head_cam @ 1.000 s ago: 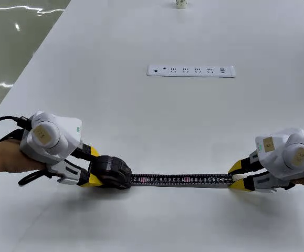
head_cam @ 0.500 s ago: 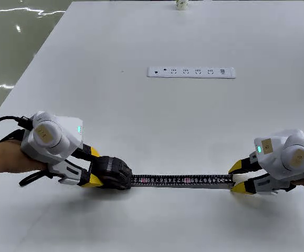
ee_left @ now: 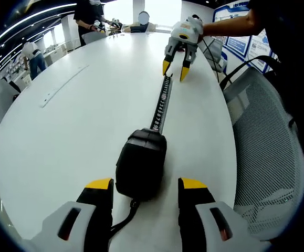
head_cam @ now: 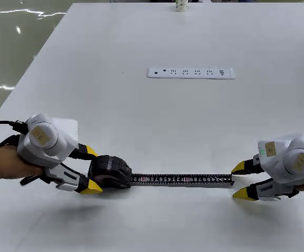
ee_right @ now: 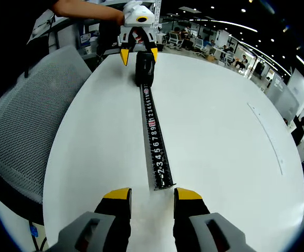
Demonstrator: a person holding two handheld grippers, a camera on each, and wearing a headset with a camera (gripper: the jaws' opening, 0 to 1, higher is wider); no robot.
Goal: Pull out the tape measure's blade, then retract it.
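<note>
black tape measure case (head_cam: pixel 109 171) is flanked, ungripped, by the left gripper's (head_cam: pixel 92 169) parted jaws on the white table (head_cam: pixel 157 121). its numbered blade (head_cam: pixel 180 179) lies extended, tip just before the right gripper's (head_cam: pixel 239 180) parted jaws. for retraction, the case should be clamped first.

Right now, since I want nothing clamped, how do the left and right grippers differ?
The left gripper straddles the tape measure case, gaps either side; the right gripper has nothing between its jaws. The left sits at the case end, the right just short of the blade tip. Both are open.
</note>
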